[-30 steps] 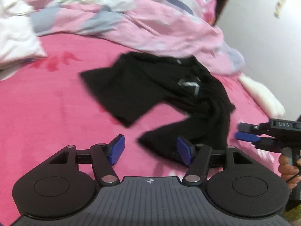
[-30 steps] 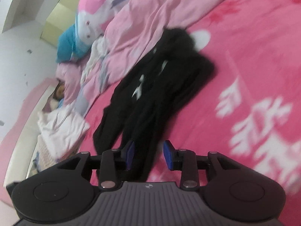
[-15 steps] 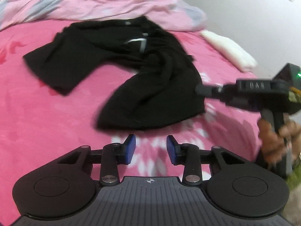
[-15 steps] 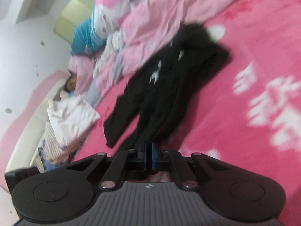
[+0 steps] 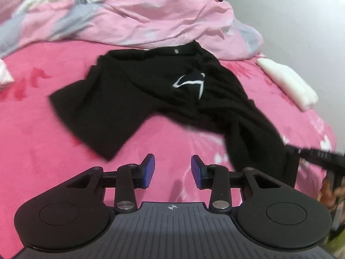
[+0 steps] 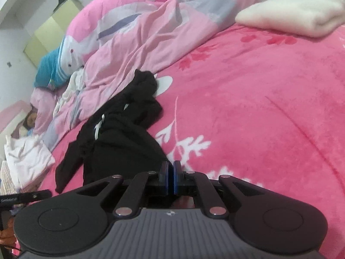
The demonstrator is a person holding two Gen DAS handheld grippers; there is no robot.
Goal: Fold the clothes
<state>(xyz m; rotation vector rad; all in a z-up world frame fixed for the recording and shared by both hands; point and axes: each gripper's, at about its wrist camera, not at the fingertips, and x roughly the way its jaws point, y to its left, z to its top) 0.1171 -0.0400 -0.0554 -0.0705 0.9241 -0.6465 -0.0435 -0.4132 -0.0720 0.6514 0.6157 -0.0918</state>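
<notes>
Black T-shirt [image 5: 138, 99], crumpled beside the pink duvet [image 5: 151, 17], is pinched at its hem by the closed right gripper [image 6: 170, 178] and should be drawn taut, while the left gripper [image 5: 173, 169] is held half-open, empty.

Each gripper is matte black with a ribbed grey deck. The left gripper [image 5: 173, 170] has blue pads [image 5: 148, 168]. Silver rivets [image 5: 124, 205] flank the deck's small cross mark [image 5: 171, 207].

Black shirt [image 5: 138, 99] (white mark on it) on a pink floral blanket [image 5: 43, 151]; blue-padded tongs [image 5: 173, 171].
</notes>
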